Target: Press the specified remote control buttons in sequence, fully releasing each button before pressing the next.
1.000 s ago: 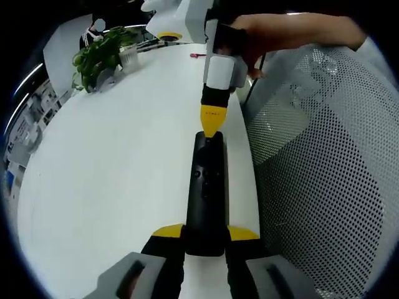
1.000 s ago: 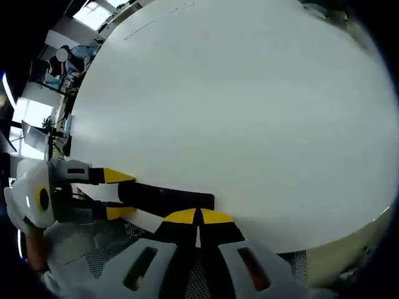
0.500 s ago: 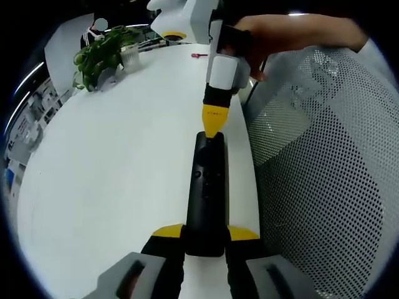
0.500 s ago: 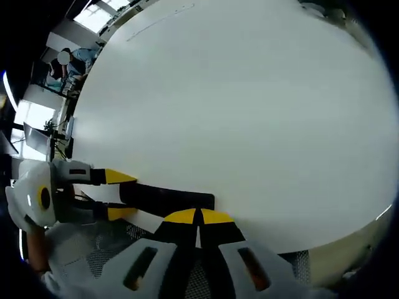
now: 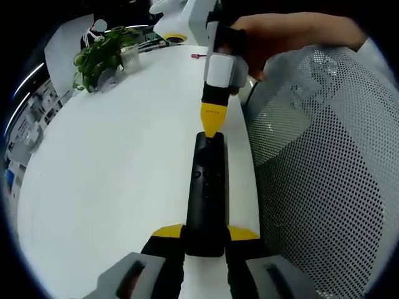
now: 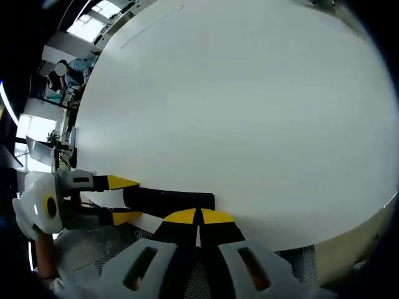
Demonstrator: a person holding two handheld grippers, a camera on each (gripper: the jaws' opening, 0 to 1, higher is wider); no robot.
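Black remote (image 5: 206, 193), white table (image 5: 112, 168), yellow-tipped gripper (image 5: 212, 118).

Both grippers have black fingers (image 5: 167, 235) with yellow tips, grey bases and white housings bearing a yellow disc.

The remote (image 5: 206, 193) lies on the table (image 5: 112, 168) near its edge, plant (image 5: 100, 56) far behind.

The remote (image 5: 206, 193) is long, thin and black; it lies flat on the white table (image 5: 112, 174), close to the table's edge; small buttons show on its top; one end sits between yellow tips.
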